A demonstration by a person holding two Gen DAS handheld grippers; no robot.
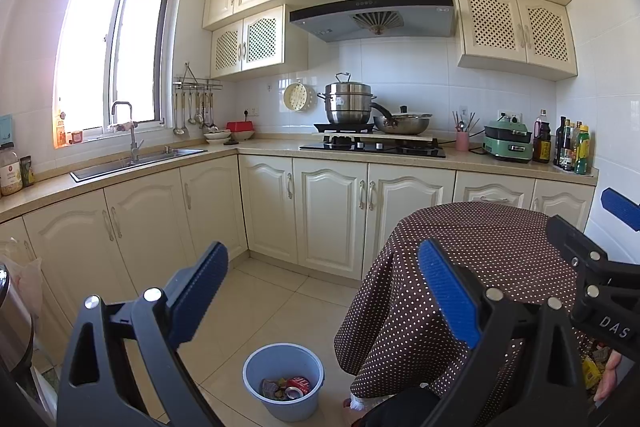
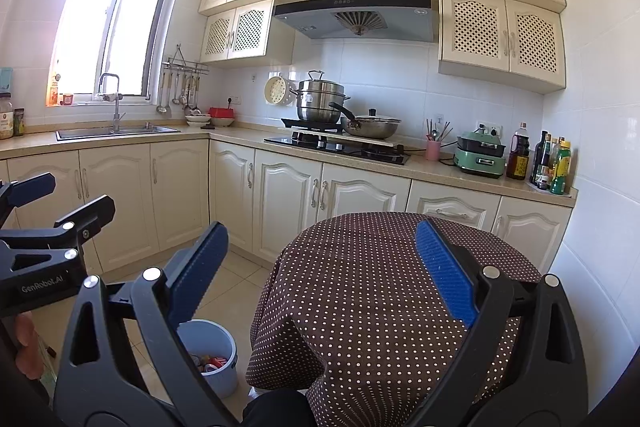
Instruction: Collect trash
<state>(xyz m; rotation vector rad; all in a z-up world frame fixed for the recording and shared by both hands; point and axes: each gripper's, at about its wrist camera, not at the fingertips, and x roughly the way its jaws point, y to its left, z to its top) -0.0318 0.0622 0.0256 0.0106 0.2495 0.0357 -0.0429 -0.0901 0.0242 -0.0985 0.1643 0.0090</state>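
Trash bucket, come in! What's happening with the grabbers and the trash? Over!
Left gripper open, empty. Right gripper open, empty. Blue bucket on floor, cans and wrappers inside. Dotted tablecloth bare; path clear.

1. Blue bin (image 1: 283,383): one, on the floor.
2. Round table with dotted cloth (image 1: 480,247): one.
3. Steel stacked pot (image 1: 347,99): one.
4. Lidded wok (image 1: 404,121): one.
5. Green cooker (image 1: 508,143): one.
6. Pink utensil cup (image 1: 463,140): one.

Polka-dot table (image 1: 480,239), steamer pot (image 1: 347,99) + wok (image 1: 404,123) on stove (image 1: 372,147).
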